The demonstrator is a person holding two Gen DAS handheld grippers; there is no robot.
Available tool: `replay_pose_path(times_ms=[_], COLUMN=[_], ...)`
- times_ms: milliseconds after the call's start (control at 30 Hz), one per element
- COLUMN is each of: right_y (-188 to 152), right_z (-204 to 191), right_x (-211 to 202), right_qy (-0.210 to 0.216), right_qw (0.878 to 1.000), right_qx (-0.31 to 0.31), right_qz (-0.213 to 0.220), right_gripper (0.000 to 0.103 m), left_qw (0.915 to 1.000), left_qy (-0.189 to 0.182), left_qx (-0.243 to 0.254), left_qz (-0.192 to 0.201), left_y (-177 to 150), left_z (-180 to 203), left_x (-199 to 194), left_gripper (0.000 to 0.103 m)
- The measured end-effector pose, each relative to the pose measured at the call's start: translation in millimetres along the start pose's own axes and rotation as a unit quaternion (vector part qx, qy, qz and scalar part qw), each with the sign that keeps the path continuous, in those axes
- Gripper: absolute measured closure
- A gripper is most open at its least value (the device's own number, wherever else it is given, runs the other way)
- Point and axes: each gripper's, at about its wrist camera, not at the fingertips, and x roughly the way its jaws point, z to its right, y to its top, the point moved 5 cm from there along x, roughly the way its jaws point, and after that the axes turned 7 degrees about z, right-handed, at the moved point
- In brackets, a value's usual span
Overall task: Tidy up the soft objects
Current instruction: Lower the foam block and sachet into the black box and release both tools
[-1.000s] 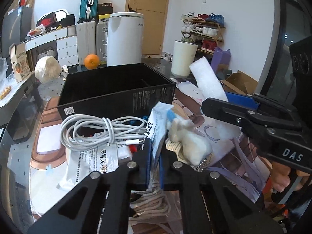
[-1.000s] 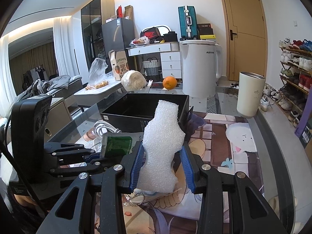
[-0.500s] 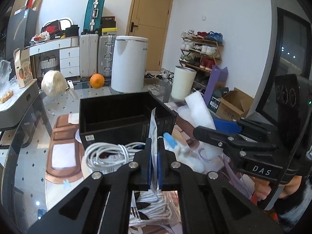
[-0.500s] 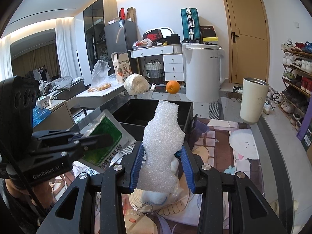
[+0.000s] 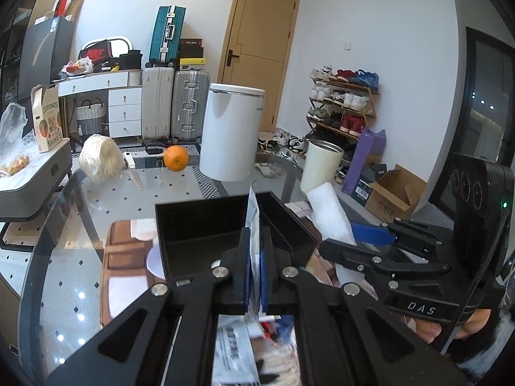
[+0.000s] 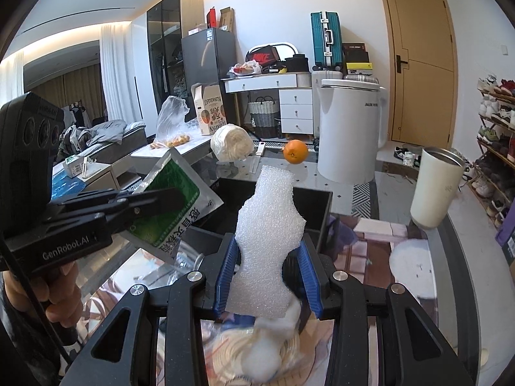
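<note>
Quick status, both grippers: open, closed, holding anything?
Left gripper: closed on the green-and-silver sachet, held up by the black box.
Right gripper: closed on the white foam piece.

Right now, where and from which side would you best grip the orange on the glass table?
The orange sits alone on the glass table, round and with no handle. Take it across its widest middle, from above, fingers straddling both sides. Both tools are already full.

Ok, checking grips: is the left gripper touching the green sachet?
Touching. The left wrist view shows the left gripper clamped on the green sachet, edge-on between both pads.
</note>
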Motion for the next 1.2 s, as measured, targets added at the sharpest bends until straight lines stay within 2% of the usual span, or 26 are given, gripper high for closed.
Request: replay_pose_path(times_ms=[467,900,933,1033,1067,1100,1167,1200], right_y=[30,22,21,18,18,19,22,23], right_z=[11,20,20,19,19,18,16,16], right_x=[52,93,95,102,103,103,99,96], right_qy=[0.014,-0.001,-0.002,-0.004,-0.008,-0.011,-0.009,-0.012], right_qw=[1.0,0.998,0.998,0.997,0.996,0.996,0.996,0.996], right_qx=[-0.01,-0.04,-0.041,-0.05,-0.055,-0.057,-0.063,-0.066], right_qz=[-0.017,-0.052,-0.055,-0.065,-0.066,-0.065,-0.057,-0.053], right_gripper=[0.064,0.064,0.064,0.051,0.048,0.047,0.046,0.046], left_qw=[0.9996,0.9983,0.9981,0.9975,0.9975,0.9974,0.9977,0.9979], left_qy=[0.021,0.038,0.039,0.043,0.044,0.046,0.049,0.048], left_qx=[-0.016,-0.001,-0.001,0.004,0.006,0.007,0.004,0.002], left_qz=[-0.013,-0.044,-0.048,-0.057,-0.056,-0.054,-0.047,-0.044], left_y=[15,2,0,-3,-3,-2,-1,0], left_z=[-26,-34,-34,-34,-33,-33,-33,-33], left_x=[45,73,75,77,74,72,65,62], left_gripper=[0.102,0.102,0.102,0.099,0.093,0.079,0.057,0.058])
